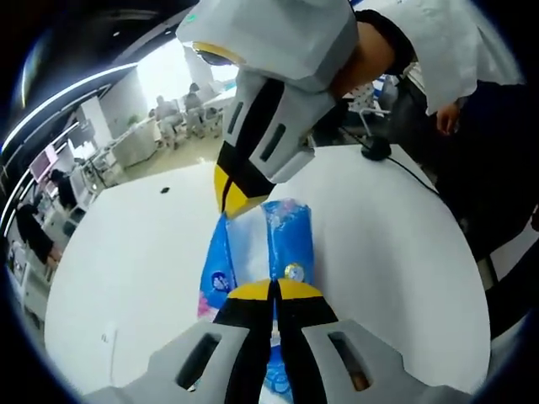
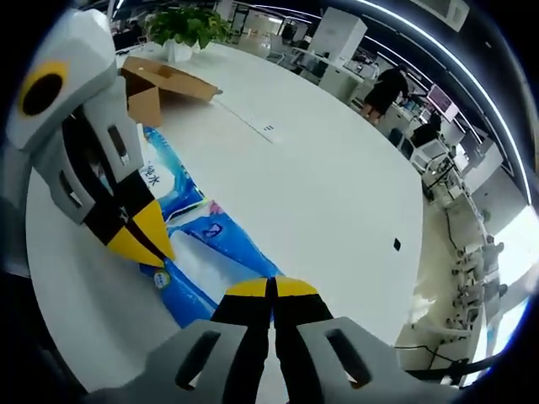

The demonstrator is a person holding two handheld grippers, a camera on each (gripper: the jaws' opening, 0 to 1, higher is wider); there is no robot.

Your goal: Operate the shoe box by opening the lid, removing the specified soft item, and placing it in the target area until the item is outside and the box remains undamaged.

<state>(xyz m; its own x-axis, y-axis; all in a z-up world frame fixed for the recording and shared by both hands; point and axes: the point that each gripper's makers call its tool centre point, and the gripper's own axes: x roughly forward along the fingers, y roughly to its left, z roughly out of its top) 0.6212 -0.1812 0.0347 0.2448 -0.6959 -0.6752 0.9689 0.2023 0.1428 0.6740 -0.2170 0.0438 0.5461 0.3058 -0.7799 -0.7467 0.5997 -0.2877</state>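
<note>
Both clamped on the blue tissue pack point(image 1: 269, 244), left claw point(image 1: 274, 289) at its 6 o'clock end, right claw point(image 1: 229, 195) at 12, above the white worktop point(image 1: 126, 252), shoe box point(image 2: 160, 84) well apart; opposing pulls likely to tear the wrapper.

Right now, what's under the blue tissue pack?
The white table lies under the blue tissue pack. Both grippers' shut fingers cover its ends: left, right. Whatever is beneath the pack's middle is hidden.
</note>
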